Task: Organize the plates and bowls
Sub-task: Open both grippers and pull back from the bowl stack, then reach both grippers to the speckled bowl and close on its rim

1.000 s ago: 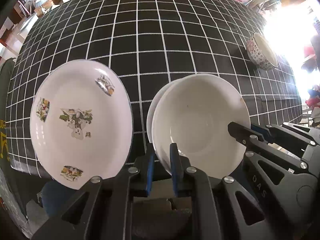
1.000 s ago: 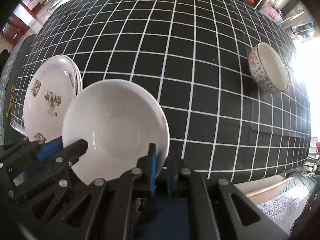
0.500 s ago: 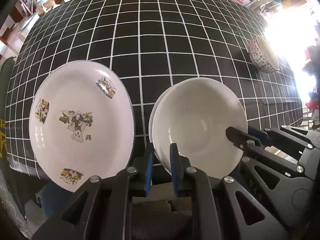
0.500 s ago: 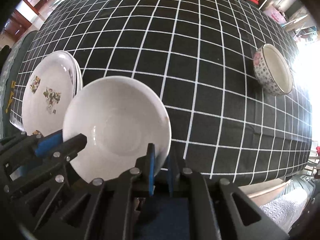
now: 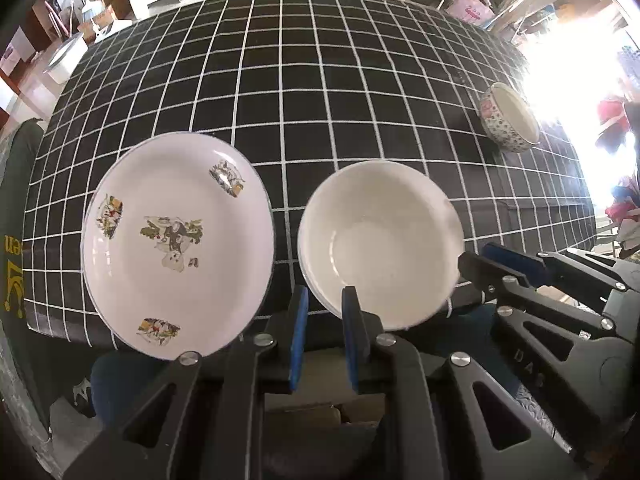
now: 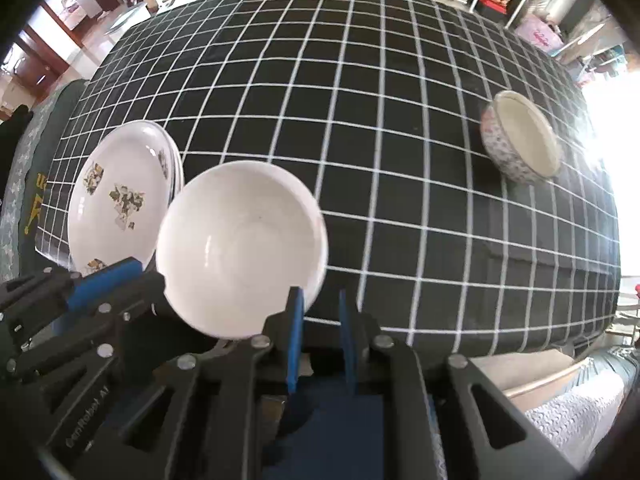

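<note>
The left gripper (image 5: pixel 324 336) has its blue pads a little apart with nothing between them; the rim of the plain white bowl (image 5: pixel 380 240) lies just beyond the right-hand pad, not pinched. The right gripper (image 6: pixel 320 336) also stands slightly open, its jaws having just been opening, and its gap is empty, with the bowl's rim just outside the left-hand pad.

The white bowl (image 6: pixel 240 248) is glossy, undecorated and shallow, and sits on a second white dish of the same kind, whose edge peeks out along its left side. Both rest at the near edge of the black tablecloth (image 5: pixel 320 80) with its white grid. Just left of the bowl lies a white plate (image 5: pixel 176 244) printed with small green and yellow motifs, stacked on another plate. Well to the right of the bowl and further back stands a floral-patterned bowl (image 6: pixel 520 136) with a cream inside.
</note>
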Demonstrator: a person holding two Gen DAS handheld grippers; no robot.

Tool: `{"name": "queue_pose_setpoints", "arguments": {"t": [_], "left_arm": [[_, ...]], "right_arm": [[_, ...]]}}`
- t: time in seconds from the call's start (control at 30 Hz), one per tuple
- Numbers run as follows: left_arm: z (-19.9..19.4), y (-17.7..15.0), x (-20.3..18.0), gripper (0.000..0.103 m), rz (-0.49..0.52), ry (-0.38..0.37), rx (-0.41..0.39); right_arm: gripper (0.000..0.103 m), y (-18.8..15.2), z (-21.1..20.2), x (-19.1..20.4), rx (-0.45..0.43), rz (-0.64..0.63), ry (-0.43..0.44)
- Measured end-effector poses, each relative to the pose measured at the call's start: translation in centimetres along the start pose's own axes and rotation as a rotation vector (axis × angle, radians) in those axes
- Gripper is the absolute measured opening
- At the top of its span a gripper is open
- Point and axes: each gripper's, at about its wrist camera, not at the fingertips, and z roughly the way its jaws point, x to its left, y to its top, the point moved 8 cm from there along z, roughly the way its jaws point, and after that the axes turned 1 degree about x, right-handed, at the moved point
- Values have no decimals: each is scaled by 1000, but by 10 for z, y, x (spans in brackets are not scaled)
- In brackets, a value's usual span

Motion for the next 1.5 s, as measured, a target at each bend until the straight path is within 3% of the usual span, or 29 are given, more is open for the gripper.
{"name": "queue_pose_setpoints", "arguments": {"t": [0.5, 0.9, 1.37, 1.5], "left_arm": [[-45, 16, -77, 17, 104, -47, -81], [-66, 62, -152, 20, 164, -95, -132], [-17, 127, -206, 20, 175, -114, -60], [1, 143, -213, 20, 192, -86, -36]], "right_arm": [[22, -9, -62, -67, -91, 128, 76], [22, 13, -90, -137, -145, 204, 99], [22, 56, -63, -217, -107, 256, 64], [22, 65, -50, -234, -104, 270, 33]]}}
